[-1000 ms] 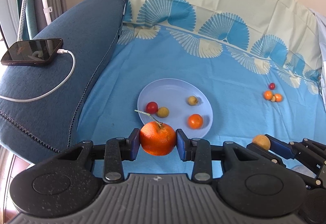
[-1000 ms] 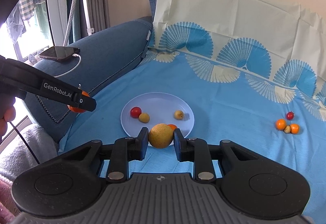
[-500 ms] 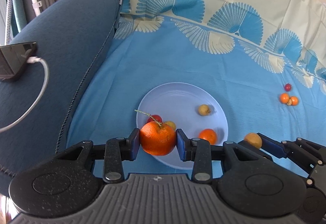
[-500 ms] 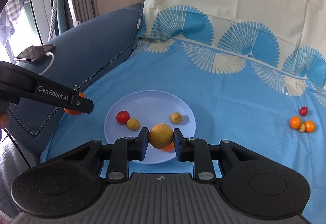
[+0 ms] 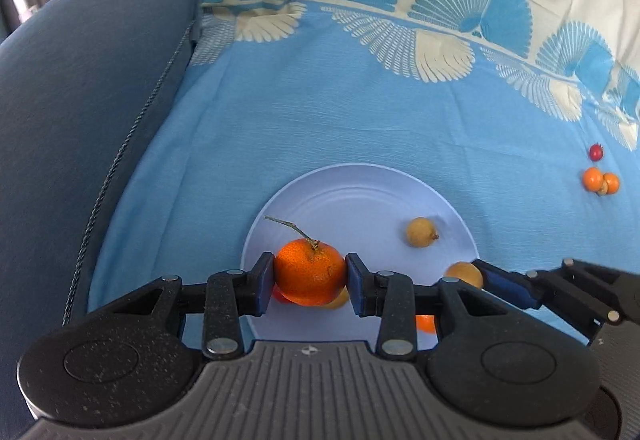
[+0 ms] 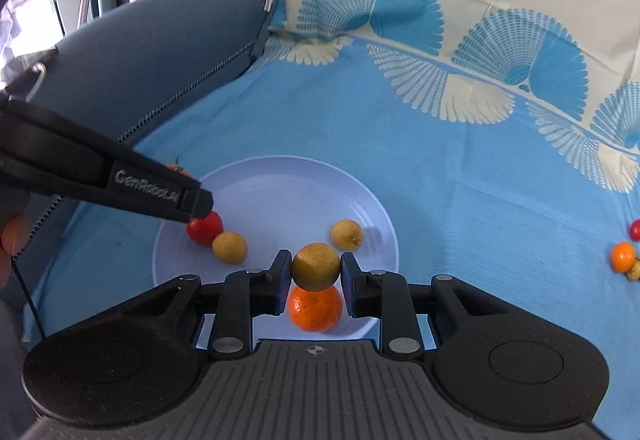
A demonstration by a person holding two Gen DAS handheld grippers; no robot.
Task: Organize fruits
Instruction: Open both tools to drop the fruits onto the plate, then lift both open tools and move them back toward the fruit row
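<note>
My left gripper [image 5: 310, 276] has a stemmed orange [image 5: 310, 270] between its blue pads, low over the near left part of the pale blue plate [image 5: 360, 196]. Its jaws are opening, but the pads still touch the orange. My right gripper [image 6: 316, 272] is shut on a round yellow-brown fruit [image 6: 315, 266], just above a small orange [image 6: 316, 310] lying on the plate [image 6: 280, 184]. Also on the plate are a red tomato [image 6: 206, 228] and two small yellow fruits [image 6: 230, 248] [image 6: 347, 235]. The left gripper's finger [image 6: 192, 200] reaches in over the tomato.
A cluster of small orange fruits [image 5: 600, 180] and a red one [image 5: 596, 151] lie on the blue patterned cloth [image 5: 360, 112] to the right. A dark blue sofa arm [image 5: 80, 100] rises on the left. A hand [image 6: 12, 236] shows at the left edge.
Both grippers have come forward and down with their fruits, so both fruits now hang over the plate. The phone on the sofa arm has left the left wrist view.
</note>
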